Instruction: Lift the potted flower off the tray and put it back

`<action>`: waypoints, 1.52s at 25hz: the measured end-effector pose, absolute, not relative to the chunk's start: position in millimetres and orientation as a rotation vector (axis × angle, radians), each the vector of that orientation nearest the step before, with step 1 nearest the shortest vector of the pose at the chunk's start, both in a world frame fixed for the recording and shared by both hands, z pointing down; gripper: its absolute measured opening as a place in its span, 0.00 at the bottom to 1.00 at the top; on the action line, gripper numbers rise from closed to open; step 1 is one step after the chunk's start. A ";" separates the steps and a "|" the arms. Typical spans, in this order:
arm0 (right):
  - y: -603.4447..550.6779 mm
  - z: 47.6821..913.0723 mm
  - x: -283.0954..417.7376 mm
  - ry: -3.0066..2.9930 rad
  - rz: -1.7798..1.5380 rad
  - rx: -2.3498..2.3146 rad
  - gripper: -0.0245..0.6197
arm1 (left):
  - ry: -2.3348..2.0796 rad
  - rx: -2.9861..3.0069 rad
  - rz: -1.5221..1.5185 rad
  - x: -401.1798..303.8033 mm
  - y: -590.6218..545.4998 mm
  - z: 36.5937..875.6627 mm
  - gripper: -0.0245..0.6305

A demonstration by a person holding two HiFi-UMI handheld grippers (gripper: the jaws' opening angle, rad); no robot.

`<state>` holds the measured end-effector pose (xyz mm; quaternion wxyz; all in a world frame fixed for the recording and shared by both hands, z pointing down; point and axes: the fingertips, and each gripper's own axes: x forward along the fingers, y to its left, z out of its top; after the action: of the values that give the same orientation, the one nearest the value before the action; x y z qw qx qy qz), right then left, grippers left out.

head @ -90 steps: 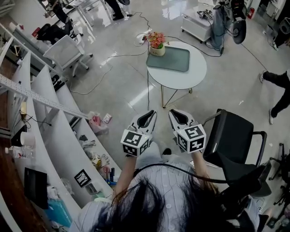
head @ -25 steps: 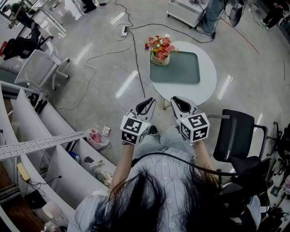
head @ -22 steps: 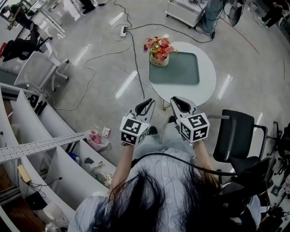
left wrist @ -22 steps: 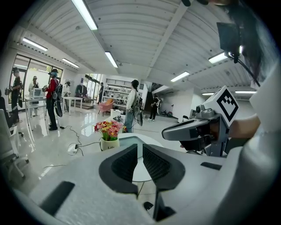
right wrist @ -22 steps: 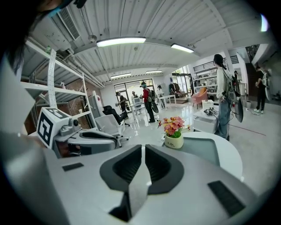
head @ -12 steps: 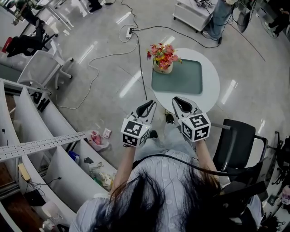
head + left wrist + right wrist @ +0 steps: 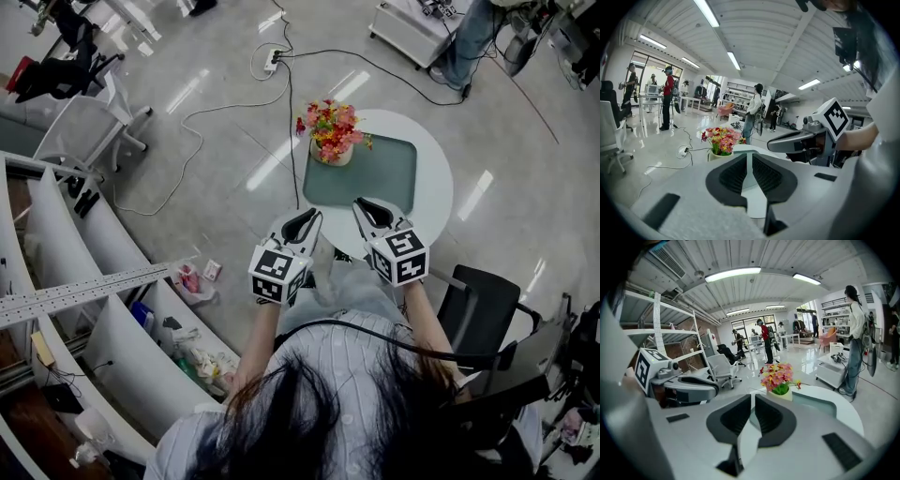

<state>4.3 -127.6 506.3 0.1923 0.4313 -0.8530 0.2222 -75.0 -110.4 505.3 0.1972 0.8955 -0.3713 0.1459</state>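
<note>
Both shut & empty: left gripper (image 7: 307, 218) & right gripper (image 7: 364, 206) side by side over near edge of table (image 7: 439, 202), potted flower (image 7: 330, 136) upright on tray (image 7: 380, 178) far-left corner, ahead btwn them, neither clearly nearer.

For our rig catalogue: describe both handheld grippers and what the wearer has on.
Left gripper and right gripper: pale grey shells, black ribbed jaw pads, a cube with black-and-white square markers each. A black cable crosses the light striped shirt.
</note>
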 end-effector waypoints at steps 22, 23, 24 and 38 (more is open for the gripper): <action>-218.5 589.3 8.0 -2.316 0.389 0.729 0.11 | -1.058 2.428 0.527 -41.9 -167.0 557.4 0.08; -221.5 594.9 8.9 -2.310 0.401 0.727 0.11 | -1.059 2.425 0.539 -43.0 -170.5 562.4 0.08; -224.6 600.3 10.2 -2.305 0.414 0.728 0.11 | -1.059 2.421 0.551 -44.1 -174.3 567.7 0.08; -253.1 653.8 18.7 -2.304 0.508 0.691 0.21 | -1.000 2.410 0.722 -67.7 -230.3 638.9 0.08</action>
<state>18.7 -253.1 653.8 0.3351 0.2647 -0.8830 0.1948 -67.7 -230.3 638.9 0.2153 0.8694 -0.3606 0.2603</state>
